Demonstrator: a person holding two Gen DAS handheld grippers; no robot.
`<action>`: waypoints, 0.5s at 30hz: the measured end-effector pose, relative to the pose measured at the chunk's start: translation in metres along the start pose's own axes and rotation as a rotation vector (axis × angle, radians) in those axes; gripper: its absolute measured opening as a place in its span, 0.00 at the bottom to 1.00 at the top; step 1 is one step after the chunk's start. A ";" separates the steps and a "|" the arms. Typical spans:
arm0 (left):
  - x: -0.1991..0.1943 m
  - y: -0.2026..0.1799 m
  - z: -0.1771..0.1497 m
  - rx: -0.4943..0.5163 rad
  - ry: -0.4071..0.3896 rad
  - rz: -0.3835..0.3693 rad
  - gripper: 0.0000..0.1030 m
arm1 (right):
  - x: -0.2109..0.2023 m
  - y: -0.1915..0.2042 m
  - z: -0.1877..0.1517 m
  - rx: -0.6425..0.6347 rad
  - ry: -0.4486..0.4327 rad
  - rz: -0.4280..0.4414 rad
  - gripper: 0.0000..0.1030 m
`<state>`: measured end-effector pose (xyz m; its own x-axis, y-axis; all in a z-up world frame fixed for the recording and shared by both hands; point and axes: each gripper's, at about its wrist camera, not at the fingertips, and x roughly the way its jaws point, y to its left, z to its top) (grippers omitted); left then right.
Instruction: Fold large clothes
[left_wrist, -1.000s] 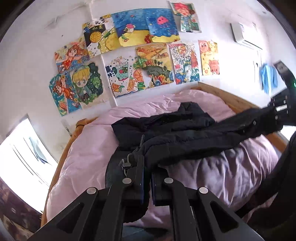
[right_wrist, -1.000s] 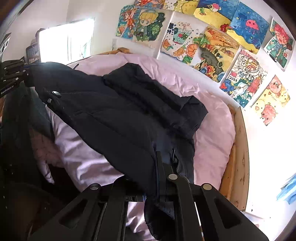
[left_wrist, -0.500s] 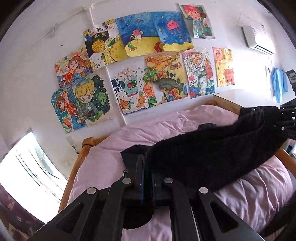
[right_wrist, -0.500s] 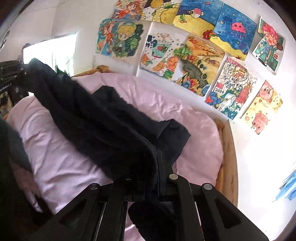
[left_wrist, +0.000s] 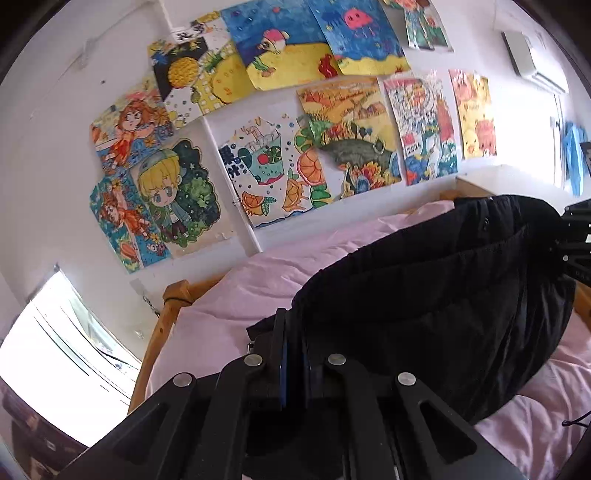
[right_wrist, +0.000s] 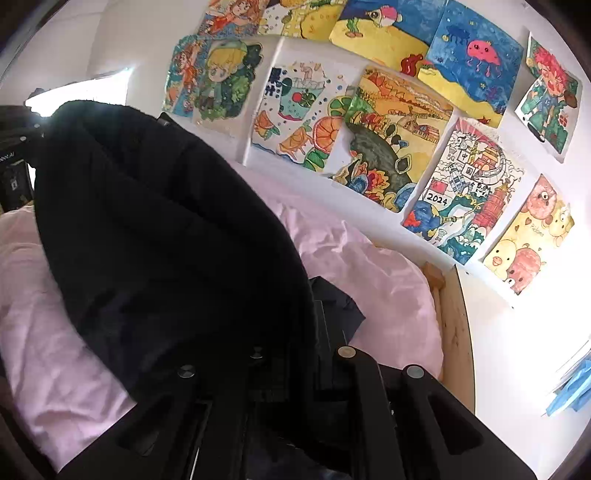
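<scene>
A large black padded jacket hangs in a sagging band above the pink bed, stretched between my two grippers. My left gripper is shut on one end of it, the cloth bunched over its fingers. In the right wrist view the same jacket drapes across the left half, and my right gripper is shut on its other end; the cloth hides most of the fingers. The right gripper shows at the far right edge of the left view, the left gripper at the far left of the right view.
The bed has a wooden frame and stands against a white wall covered with colourful drawings. A bright window lies to the left. A wooden side rail runs along the bed's right edge, beside something blue.
Both grippers have carried the jacket's near edge forward toward the wall and lifted it off the bed. The part that lay flat on the pink cover is now hidden under the raised fold.
</scene>
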<state>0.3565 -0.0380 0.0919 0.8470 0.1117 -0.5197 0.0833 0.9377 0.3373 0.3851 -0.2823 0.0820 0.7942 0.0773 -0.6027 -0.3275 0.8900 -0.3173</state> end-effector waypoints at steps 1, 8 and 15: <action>0.008 -0.002 0.002 0.009 0.004 0.003 0.06 | 0.010 -0.001 0.002 0.000 0.000 -0.003 0.07; 0.063 -0.009 0.007 0.022 0.041 0.006 0.06 | 0.074 -0.006 0.003 0.010 0.027 -0.008 0.08; 0.116 -0.012 0.002 0.000 0.093 -0.005 0.06 | 0.119 0.004 -0.007 -0.022 0.038 -0.008 0.08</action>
<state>0.4543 -0.0373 0.0291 0.7944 0.1373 -0.5917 0.0871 0.9383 0.3347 0.4748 -0.2728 0.0033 0.7770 0.0524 -0.6273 -0.3323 0.8805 -0.3381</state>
